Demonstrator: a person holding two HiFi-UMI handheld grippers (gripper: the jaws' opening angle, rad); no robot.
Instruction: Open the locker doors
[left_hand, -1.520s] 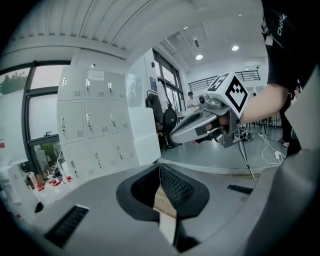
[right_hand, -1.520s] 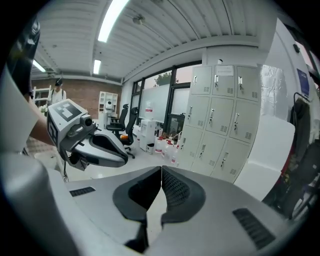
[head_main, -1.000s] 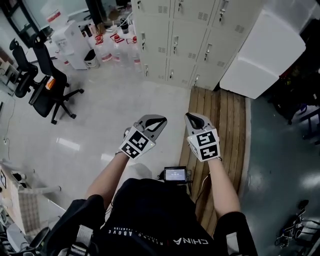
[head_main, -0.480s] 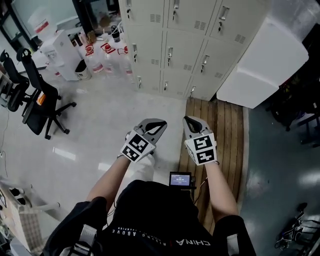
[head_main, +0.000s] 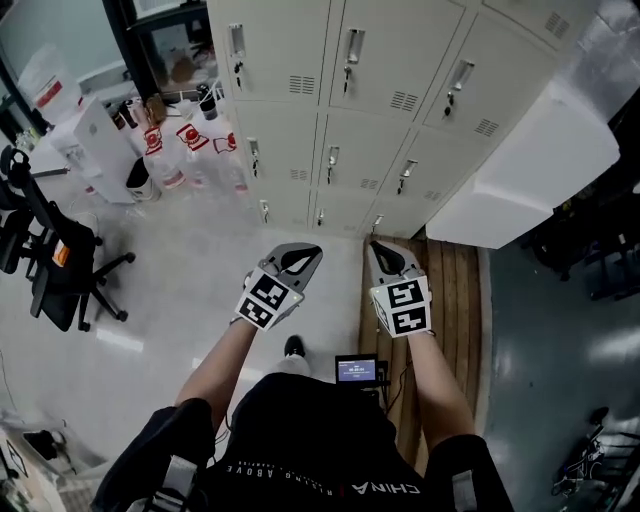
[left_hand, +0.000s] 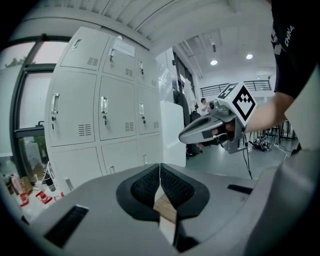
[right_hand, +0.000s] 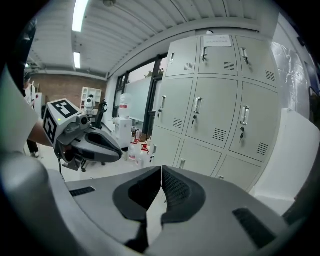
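A bank of pale grey lockers (head_main: 375, 60) fills the top of the head view, every door closed, each with a metal handle (head_main: 352, 47). My left gripper (head_main: 305, 253) and right gripper (head_main: 378, 250) are held side by side in front of me, pointing at the lockers and well short of them. Both are shut with nothing between the pads. In the left gripper view the lockers (left_hand: 117, 115) stand ahead to the left, and the right gripper (left_hand: 186, 136) hangs to the right. In the right gripper view the lockers (right_hand: 220, 115) stand ahead, with the left gripper (right_hand: 119, 150) at the left.
A large white block (head_main: 530, 165) leans against the lockers' right end. Wooden boards (head_main: 440, 300) lie on the floor under my right arm. Several water bottles (head_main: 190, 150) and a white dispenser (head_main: 100, 150) stand left of the lockers. An office chair (head_main: 55, 265) is at far left.
The view has moved closer to the lockers, which now look larger and lower in frame. Both grippers stay shut and side by side, carried forward.
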